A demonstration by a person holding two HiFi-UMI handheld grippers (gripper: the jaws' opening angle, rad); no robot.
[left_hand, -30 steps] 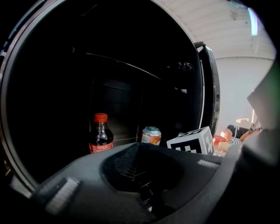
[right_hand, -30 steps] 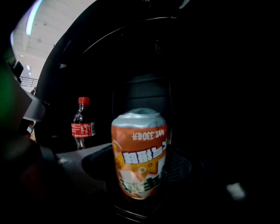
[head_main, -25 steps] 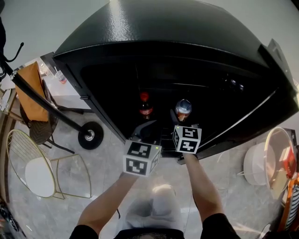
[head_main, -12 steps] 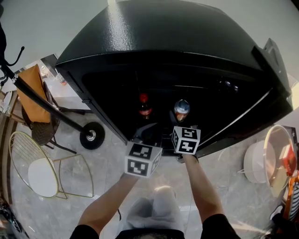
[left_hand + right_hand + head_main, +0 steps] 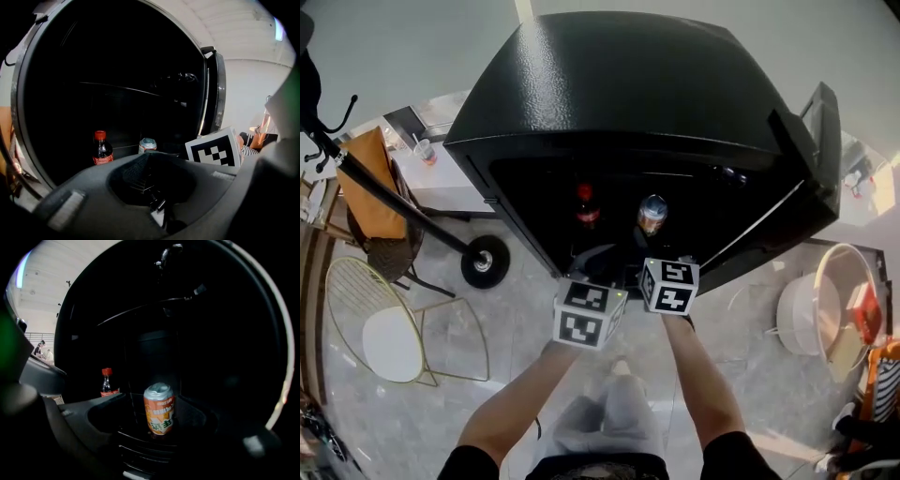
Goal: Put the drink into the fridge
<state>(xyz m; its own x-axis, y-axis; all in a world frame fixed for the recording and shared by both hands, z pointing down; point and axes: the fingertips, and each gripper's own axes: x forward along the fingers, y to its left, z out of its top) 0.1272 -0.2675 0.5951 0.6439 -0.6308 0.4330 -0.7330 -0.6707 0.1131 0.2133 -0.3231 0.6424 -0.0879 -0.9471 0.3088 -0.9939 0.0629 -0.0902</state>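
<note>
Clearly lodged in the fridge (image 5: 628,94) already: see the can (image 5: 159,416) standing upright in the dark interior, orange label turned toward the right gripper (image 5: 154,403). Shows that gripper's jaws spread wide, framing the can with neither pad touching it, so gripping nothing. Look left of the can for a red-capped bottle (image 5: 107,383), also upright, near the can but apart from it, both under a thin shelf (image 5: 117,89). Shows the left gripper (image 5: 146,157) with its jaw tips meeting, closing off a hollow with nothing held inside. Catches, past those tips, bottle and can side by side, and at the right the other gripper's cube (image 5: 213,152). From the head view, places the two grippers side by side just outside the open fridge front, left one before the bottle, right one before the can, forearms reaching in from below. Leaves the door (image 5: 816,131) swung open at the right. Takes in a wire chair (image 5: 384,328) with a white seat at the left, a black stand (image 5: 483,261) with a round foot between chair and fridge, and pale floor (image 5: 741,375) beneath.
</note>
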